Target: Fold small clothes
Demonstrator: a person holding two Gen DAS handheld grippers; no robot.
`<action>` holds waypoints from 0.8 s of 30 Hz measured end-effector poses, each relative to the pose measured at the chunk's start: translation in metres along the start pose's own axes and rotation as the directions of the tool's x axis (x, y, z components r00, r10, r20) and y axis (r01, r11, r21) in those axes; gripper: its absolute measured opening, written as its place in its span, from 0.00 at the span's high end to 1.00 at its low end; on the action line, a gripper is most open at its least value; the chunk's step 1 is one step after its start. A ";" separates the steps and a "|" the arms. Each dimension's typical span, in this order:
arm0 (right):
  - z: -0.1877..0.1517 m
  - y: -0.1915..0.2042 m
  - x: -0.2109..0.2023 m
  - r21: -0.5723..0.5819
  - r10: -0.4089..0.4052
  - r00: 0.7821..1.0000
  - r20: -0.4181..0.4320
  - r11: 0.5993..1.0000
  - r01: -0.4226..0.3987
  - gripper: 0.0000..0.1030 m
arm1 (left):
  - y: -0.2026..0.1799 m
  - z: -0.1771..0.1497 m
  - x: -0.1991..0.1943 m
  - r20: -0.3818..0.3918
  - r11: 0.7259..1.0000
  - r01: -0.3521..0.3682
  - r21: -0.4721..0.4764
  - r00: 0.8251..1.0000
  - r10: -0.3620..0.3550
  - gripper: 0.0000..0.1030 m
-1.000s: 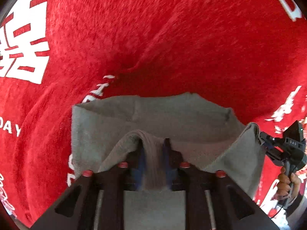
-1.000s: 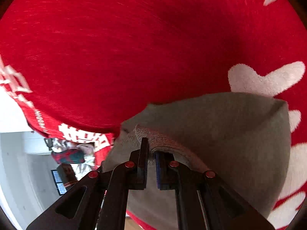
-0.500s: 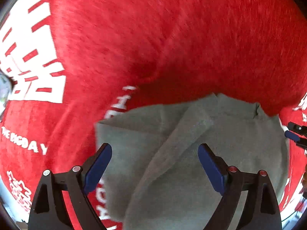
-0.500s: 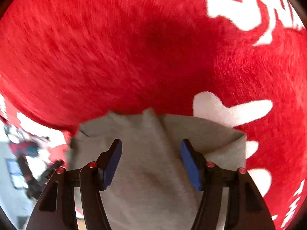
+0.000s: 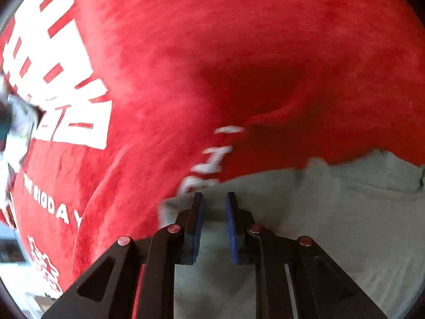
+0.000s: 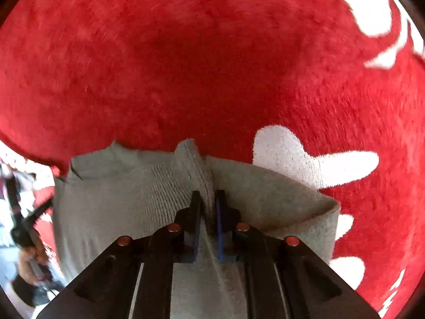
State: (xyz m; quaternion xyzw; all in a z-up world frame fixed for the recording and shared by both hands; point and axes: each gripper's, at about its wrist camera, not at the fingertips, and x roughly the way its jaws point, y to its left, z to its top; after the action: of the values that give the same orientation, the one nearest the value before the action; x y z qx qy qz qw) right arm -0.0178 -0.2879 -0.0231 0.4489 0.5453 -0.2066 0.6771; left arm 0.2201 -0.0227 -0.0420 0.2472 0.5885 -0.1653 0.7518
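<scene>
A small grey garment (image 5: 332, 212) lies folded on a red blanket with white print (image 5: 186, 66). In the left wrist view my left gripper (image 5: 214, 199) sits over the garment's left edge with its blue pads close together; grey cloth shows in the narrow gap, and the view is blurred. In the right wrist view my right gripper (image 6: 208, 196) is shut on a raised ridge of the grey garment (image 6: 119, 199), near its far edge.
The red blanket (image 6: 186, 66) fills both views, with white heart shapes (image 6: 305, 156) to the right. The other gripper and the person's hand (image 6: 26, 239) show at the far left of the right wrist view, beyond the blanket's edge.
A second ago both grippers held the cloth. Half a second ago both were wide open over it. Now both have closed again, the left near the left edge, the right on a ridge.
</scene>
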 end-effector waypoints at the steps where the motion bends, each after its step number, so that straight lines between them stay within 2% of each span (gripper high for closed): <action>1: -0.001 -0.001 -0.004 0.011 -0.010 1.000 0.006 1.000 0.010 0.79 | 0.009 0.000 -0.002 -0.002 1.000 0.011 -0.025 1.000 -0.011 0.80; 3: -0.004 -0.003 -0.015 0.016 -0.057 0.998 0.029 0.998 0.056 0.74 | 0.023 -0.003 -0.013 0.018 0.999 0.027 -0.040 1.000 -0.026 0.80; 6: -0.011 -0.005 -0.034 0.011 -0.087 0.994 0.072 0.996 0.086 0.74 | 0.030 -0.009 -0.036 0.055 1.000 0.025 -0.015 0.998 -0.024 0.80; 9: -0.025 -0.005 -0.053 -0.011 -0.061 0.995 0.084 0.998 0.062 0.74 | 0.029 -0.022 -0.060 0.078 0.996 0.088 0.012 0.993 -0.089 0.80; 12: -0.050 -0.003 -0.068 -0.056 -0.026 0.998 0.055 0.998 0.029 0.74 | 0.015 -0.043 -0.075 0.076 0.987 0.151 0.055 0.985 -0.155 0.80; 14: -0.071 -0.003 -0.071 -0.078 -0.023 1.000 0.021 0.997 0.024 0.74 | 0.003 -0.063 -0.075 0.041 0.978 0.190 0.086 0.980 -0.194 0.80; 16: -0.091 -0.005 -0.069 -0.088 -0.029 1.000 -0.010 0.996 0.028 0.74 | -0.008 -0.085 -0.068 0.002 0.977 0.186 0.109 0.982 -0.187 0.80; 19: -0.126 -0.016 -0.056 -0.106 -0.095 0.993 -0.065 0.990 0.087 0.74 | -0.003 -0.107 -0.048 -0.054 0.979 0.186 0.079 0.982 -0.182 0.80; 20: -0.132 -0.023 -0.052 -0.103 -0.114 0.990 -0.083 0.989 0.105 0.75 | 0.002 -0.114 -0.047 -0.037 0.977 0.200 0.067 0.980 -0.198 0.80; 21: -0.138 -0.030 -0.050 -0.098 -0.112 0.990 -0.087 0.990 0.104 0.79 | 0.006 -0.117 -0.049 -0.012 0.975 0.212 0.067 0.977 -0.212 0.80; 22: -0.142 -0.036 -0.054 -0.096 -0.093 0.994 -0.059 0.992 0.087 0.83 | 0.010 -0.121 -0.049 -0.009 0.974 0.214 0.073 0.977 -0.214 0.80; 24: -0.144 -0.042 -0.059 -0.090 -0.099 0.994 -0.056 0.992 0.094 0.85 | 0.015 -0.125 -0.050 -0.016 0.971 0.222 0.085 0.975 -0.222 0.80</action>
State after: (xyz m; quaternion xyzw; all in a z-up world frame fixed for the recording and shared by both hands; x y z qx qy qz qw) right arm -0.1489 -0.2016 0.0145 0.3982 0.5949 -0.2014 0.6686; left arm 0.1149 0.0588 -0.0138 0.2125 0.6073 -0.2726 0.7154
